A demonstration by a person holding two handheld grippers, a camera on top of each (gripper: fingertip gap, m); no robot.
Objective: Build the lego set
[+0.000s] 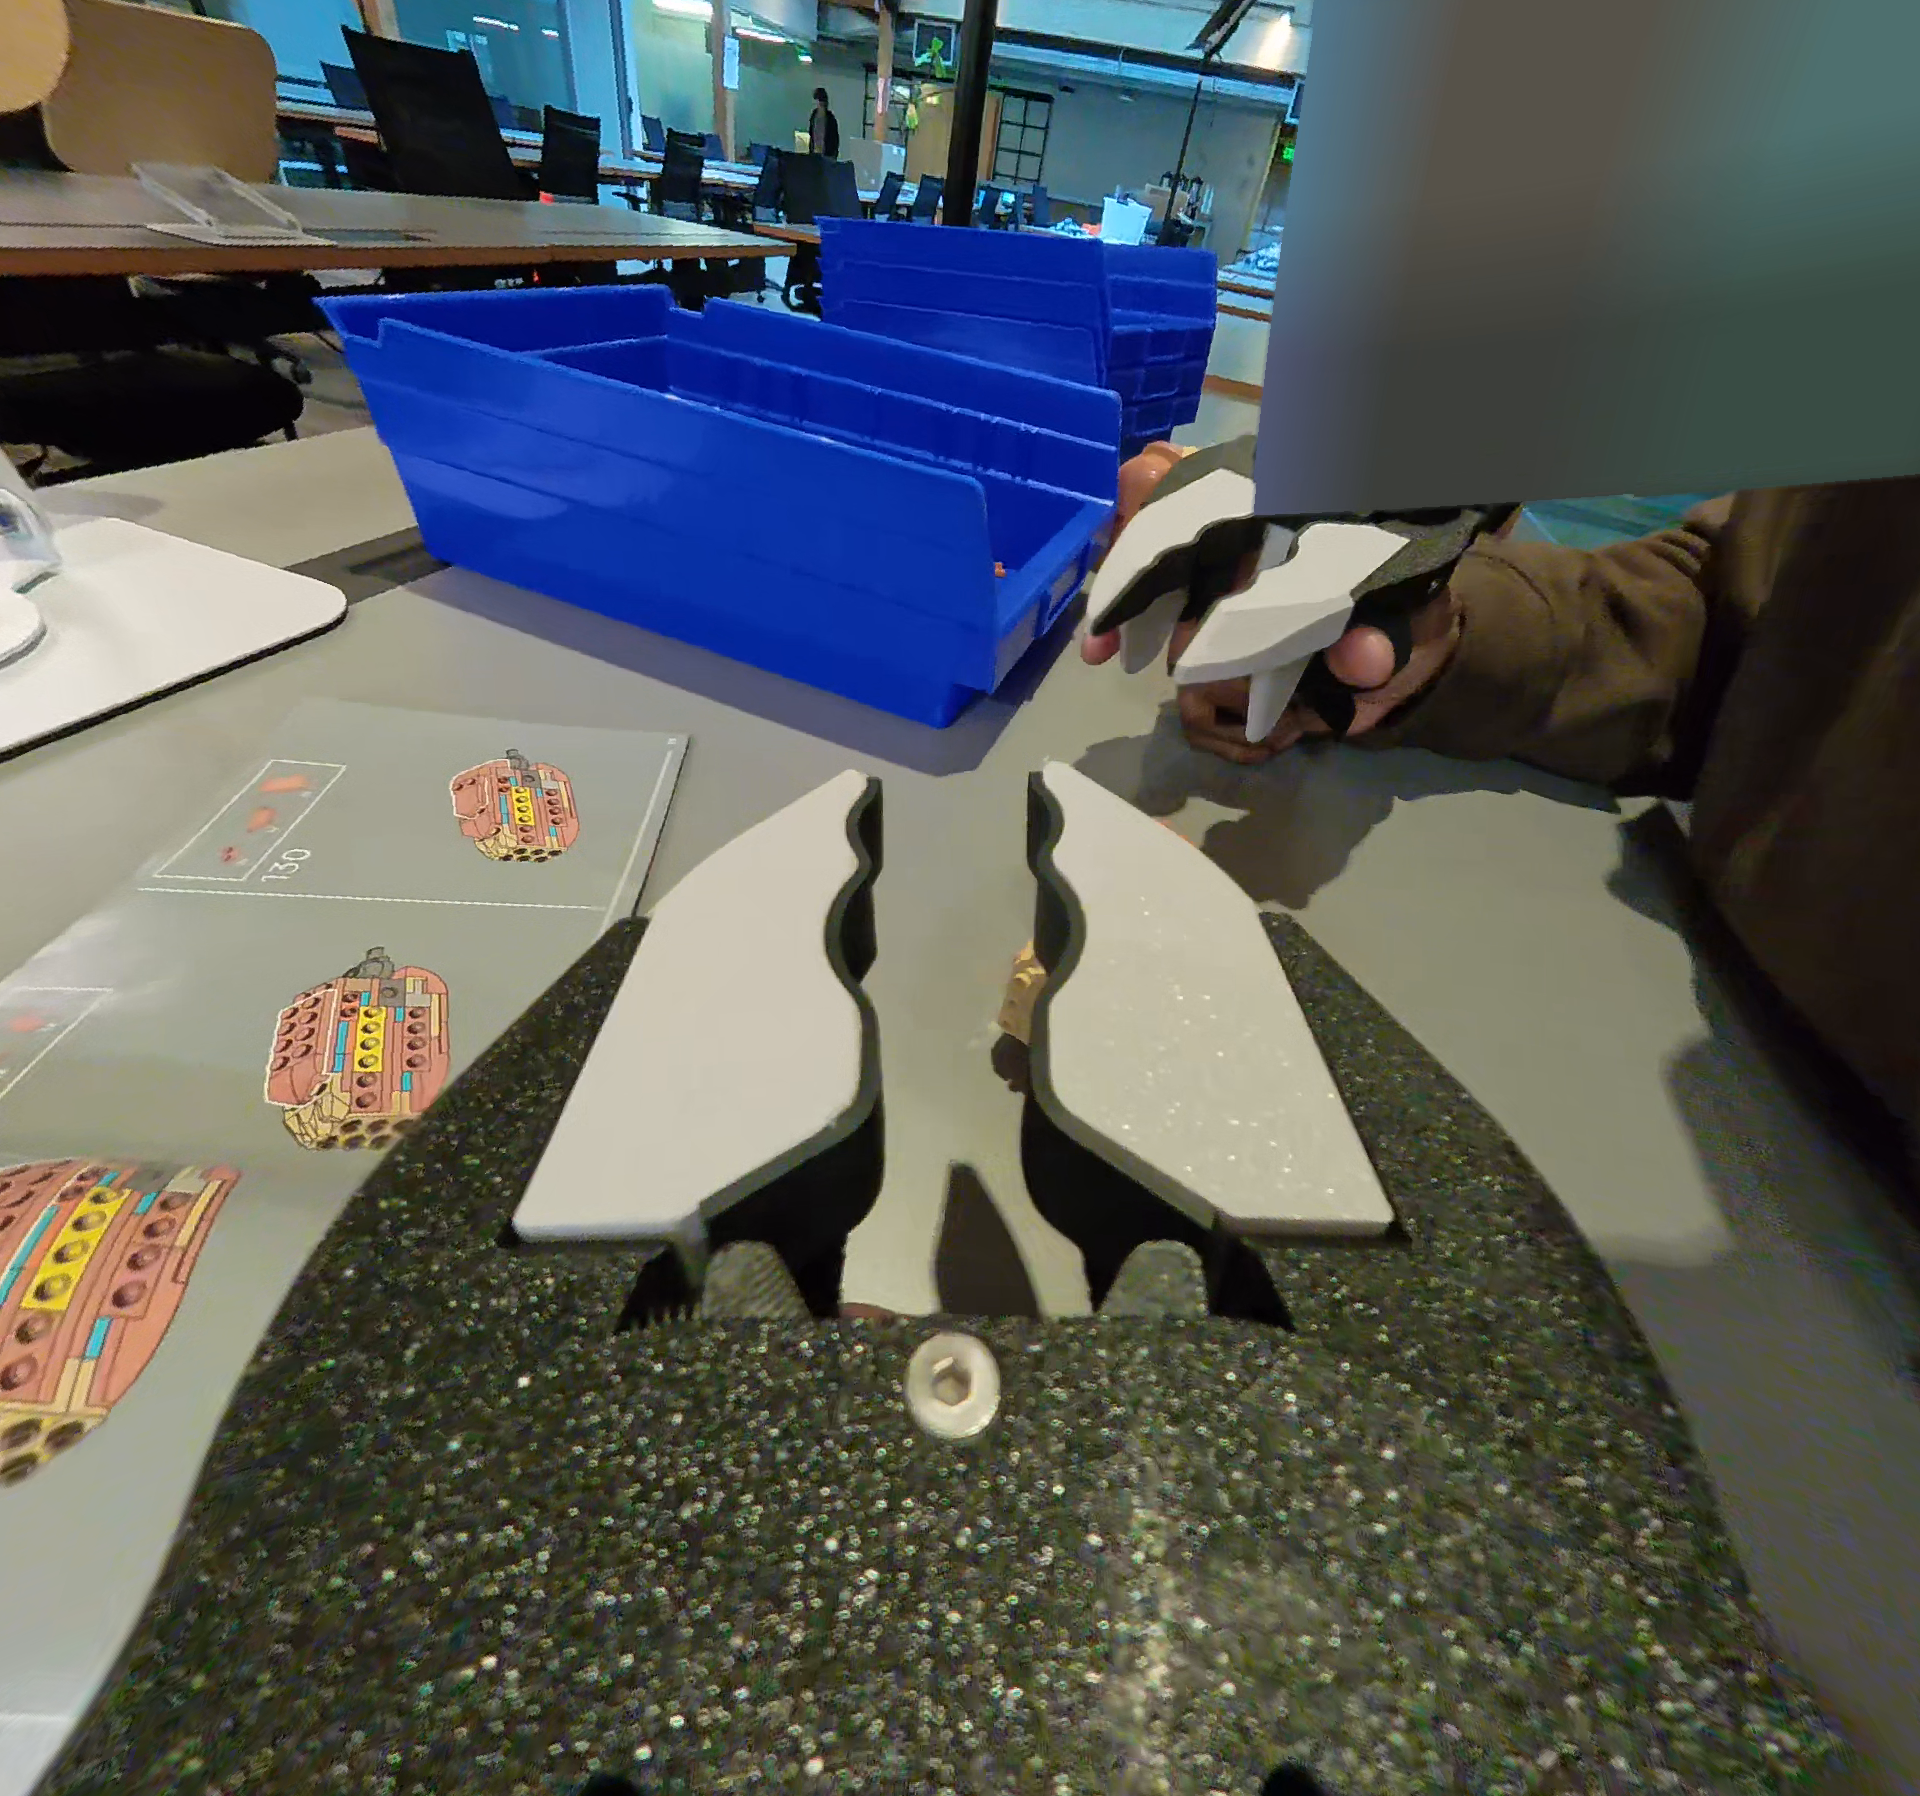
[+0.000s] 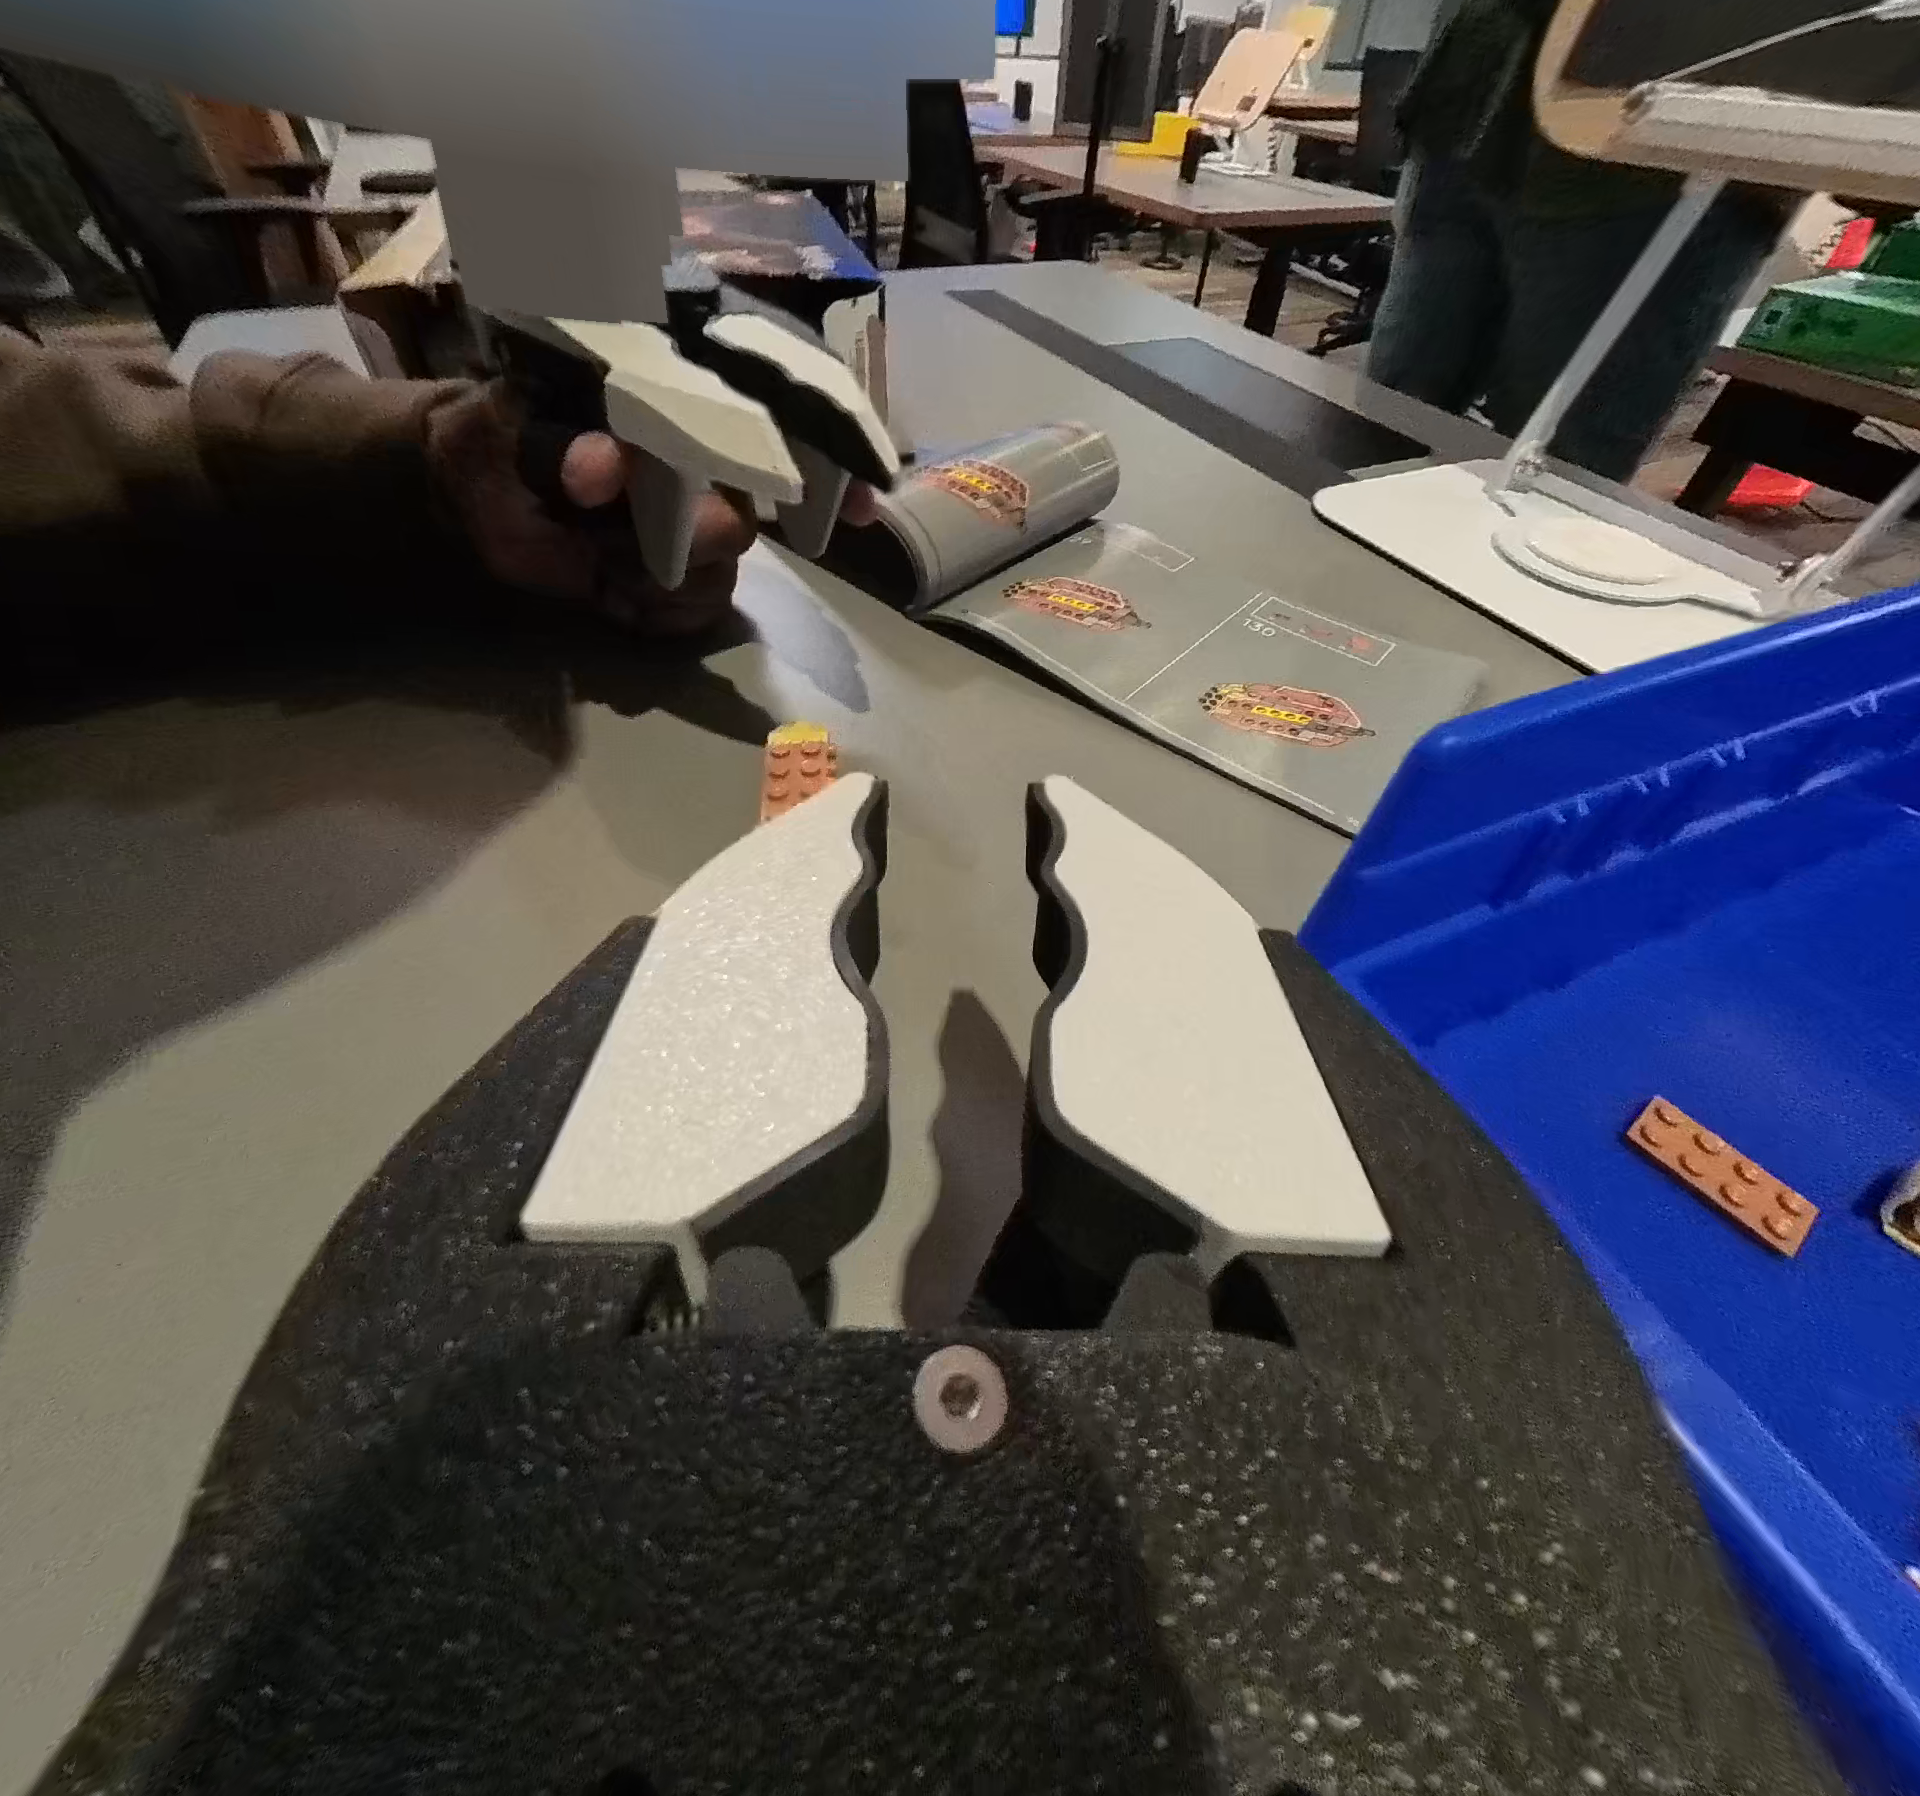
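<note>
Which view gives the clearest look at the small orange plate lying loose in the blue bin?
The right wrist view: the orange plate lies flat on the floor of the blue bin, studs visible. In the left wrist view the bin's walls hide its floor, so that plate cannot be made out.

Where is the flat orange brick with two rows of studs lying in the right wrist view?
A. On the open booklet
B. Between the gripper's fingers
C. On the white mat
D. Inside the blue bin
D: the flat orange brick rests on the floor of the blue bin, to the right of the right gripper, whose fingers are apart and hold nothing.
</note>
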